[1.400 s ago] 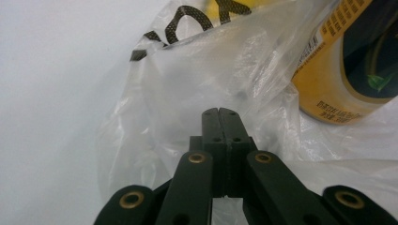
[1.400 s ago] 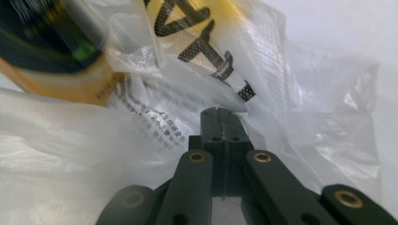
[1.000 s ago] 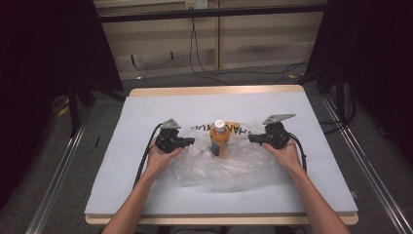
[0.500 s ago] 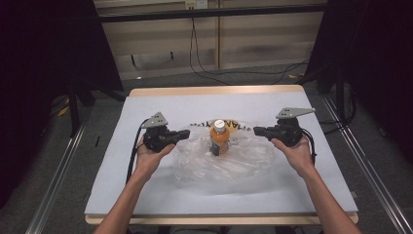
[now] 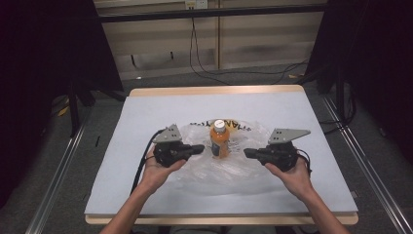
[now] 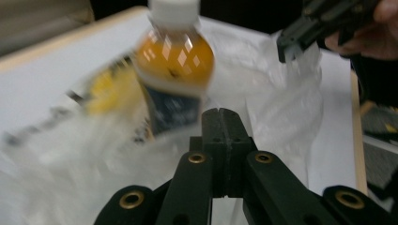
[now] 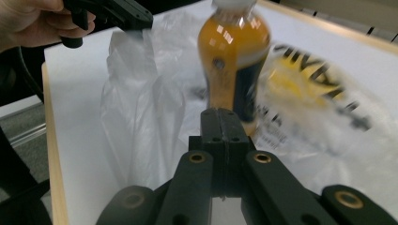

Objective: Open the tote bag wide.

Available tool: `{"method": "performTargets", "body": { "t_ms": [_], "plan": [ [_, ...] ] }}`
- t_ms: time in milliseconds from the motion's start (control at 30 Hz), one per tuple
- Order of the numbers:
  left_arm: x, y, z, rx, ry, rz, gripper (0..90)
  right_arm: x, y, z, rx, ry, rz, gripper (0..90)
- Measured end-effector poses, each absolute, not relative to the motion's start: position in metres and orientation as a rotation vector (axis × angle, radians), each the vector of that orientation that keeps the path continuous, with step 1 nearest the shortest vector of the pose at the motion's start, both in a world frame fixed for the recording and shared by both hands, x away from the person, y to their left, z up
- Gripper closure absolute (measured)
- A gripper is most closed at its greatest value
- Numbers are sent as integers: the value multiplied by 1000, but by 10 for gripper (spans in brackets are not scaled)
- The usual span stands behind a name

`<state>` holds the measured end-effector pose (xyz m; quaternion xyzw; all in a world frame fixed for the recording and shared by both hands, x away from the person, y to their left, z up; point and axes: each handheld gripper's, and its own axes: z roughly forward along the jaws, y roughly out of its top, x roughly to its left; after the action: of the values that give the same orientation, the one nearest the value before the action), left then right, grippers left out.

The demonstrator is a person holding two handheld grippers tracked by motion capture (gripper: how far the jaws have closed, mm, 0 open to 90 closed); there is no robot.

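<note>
While the orange bottle (image 5: 220,139) stands upright in the middle of the clear plastic bag (image 5: 229,161) on the worktop (image 5: 146,112), the high view shows the left claw (image 5: 198,148) and the right claw (image 5: 247,153) on either side of it, each at an edge of the bag. In the left gripper view, the left claw (image 6: 219,117) is pressed together with thin bag plastic (image 6: 281,103) around its tip, so it seems to be pinching the bag; the bottle (image 6: 173,65) is just beyond it. In the right gripper view, the right claw (image 7: 219,117) is also pressed together at the bag (image 7: 136,108), with the bottle (image 7: 233,61) close ahead. If the bag gets pulled unevenly, the bottle could tip over, or the slippery plastic could slide out of a claw.
</note>
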<state>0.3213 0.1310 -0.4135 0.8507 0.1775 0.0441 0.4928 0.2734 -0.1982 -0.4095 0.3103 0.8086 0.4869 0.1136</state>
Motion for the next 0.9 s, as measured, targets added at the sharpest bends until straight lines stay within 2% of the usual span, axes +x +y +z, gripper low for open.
{"method": "performTargets", "body": {
  "t_ms": [200, 333, 567, 900],
  "plan": [
    [324, 132, -444, 2149, 474, 84, 900, 271, -195, -446, 942, 2463, 1326, 900],
    [329, 132, -461, 2183, 508, 45, 900, 276, -198, -457, 971, 2471, 1298, 900],
    [310, 127, -477, 2334, 424, 5, 900, 276, -201, -477, 984, 2520, 1186, 900],
    [296, 155, -475, 2266, 477, -28, 900, 274, -207, -479, 1003, 2522, 1150, 900]
  ]
}}
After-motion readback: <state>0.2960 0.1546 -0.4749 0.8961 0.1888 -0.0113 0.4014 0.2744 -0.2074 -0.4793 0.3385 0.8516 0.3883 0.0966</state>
